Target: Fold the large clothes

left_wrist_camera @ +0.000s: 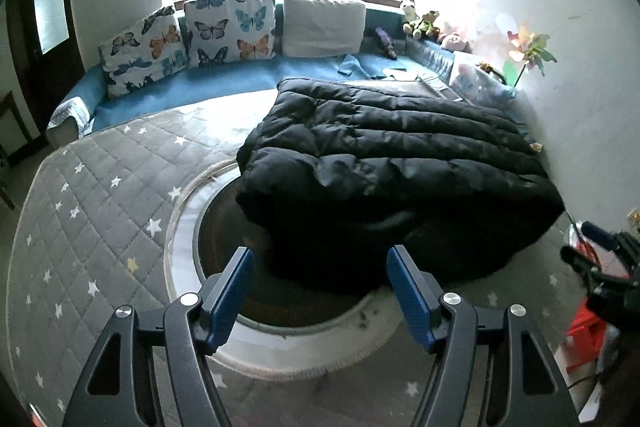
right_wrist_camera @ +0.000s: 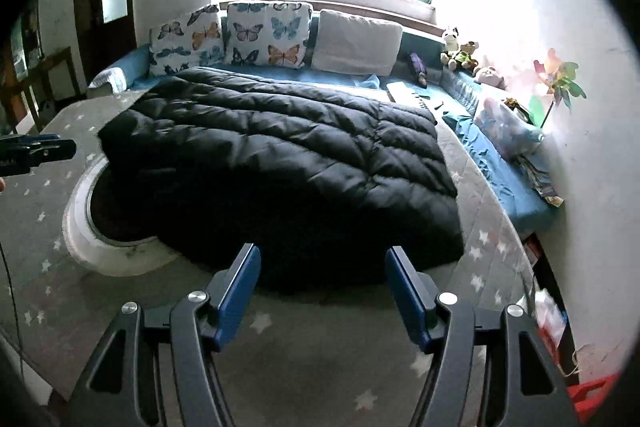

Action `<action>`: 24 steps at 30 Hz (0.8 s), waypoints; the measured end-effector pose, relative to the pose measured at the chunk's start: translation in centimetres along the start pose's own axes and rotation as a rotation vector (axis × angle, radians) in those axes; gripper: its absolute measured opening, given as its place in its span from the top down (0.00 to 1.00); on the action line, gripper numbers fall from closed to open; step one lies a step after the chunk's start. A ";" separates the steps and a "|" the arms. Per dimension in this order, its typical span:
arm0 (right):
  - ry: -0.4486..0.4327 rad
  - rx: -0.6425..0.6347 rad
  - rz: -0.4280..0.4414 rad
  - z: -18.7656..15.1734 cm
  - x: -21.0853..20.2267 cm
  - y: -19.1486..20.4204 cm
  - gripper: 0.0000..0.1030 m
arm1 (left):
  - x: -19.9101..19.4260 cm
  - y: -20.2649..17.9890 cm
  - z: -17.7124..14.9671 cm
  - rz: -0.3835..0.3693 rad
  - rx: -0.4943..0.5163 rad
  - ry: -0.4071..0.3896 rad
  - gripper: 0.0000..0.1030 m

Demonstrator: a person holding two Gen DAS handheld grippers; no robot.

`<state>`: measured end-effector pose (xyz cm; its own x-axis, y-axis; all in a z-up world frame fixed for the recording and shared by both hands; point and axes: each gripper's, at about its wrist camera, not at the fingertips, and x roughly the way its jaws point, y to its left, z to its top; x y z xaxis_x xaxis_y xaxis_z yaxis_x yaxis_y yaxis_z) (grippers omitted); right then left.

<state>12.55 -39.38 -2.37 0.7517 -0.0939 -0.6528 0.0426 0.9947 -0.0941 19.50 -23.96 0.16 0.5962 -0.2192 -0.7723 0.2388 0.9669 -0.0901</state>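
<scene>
The black puffer coat (right_wrist_camera: 280, 163) lies folded on the star-quilted mat (left_wrist_camera: 92, 195), its near edge overlapping the round inset. The left gripper (left_wrist_camera: 320, 291) and the right gripper (right_wrist_camera: 320, 291) both hover with jaws open, holding nothing. Expect bulky, soft, slippery fabric (light for its size); grasp a near corner through all layers.

Bare quilted mat (left_wrist_camera: 100, 195) left of black jacket (left_wrist_camera: 392, 163).

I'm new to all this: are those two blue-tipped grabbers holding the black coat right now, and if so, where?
No, nothing is held. The left gripper and the right gripper are both open and empty, just short of the near edge of the black puffy coat, which lies on the grey star-patterned mat.
</scene>
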 end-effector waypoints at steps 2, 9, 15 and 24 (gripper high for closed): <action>-0.011 0.000 -0.003 -0.5 -0.5 0.9 0.31 | -1.1 -0.3 -0.9 0.000 0.002 -0.015 0.29; -0.052 0.018 -0.012 -1.8 -2.2 3.3 0.22 | -3.8 -1.5 -3.2 0.013 0.025 -0.048 0.29; -0.065 0.038 -0.035 -2.5 -3.0 4.1 0.21 | -5.0 -2.1 -4.4 0.023 0.048 -0.070 0.29; -0.079 0.070 -0.032 -3.1 -3.8 4.2 0.16 | -5.5 -2.3 -5.1 0.012 0.046 -0.072 0.29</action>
<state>7.83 -34.95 -2.66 0.7986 -0.1246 -0.5888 0.1114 0.9920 -0.0589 11.79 -24.30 1.38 0.6526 -0.2181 -0.7256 0.2656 0.9628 -0.0505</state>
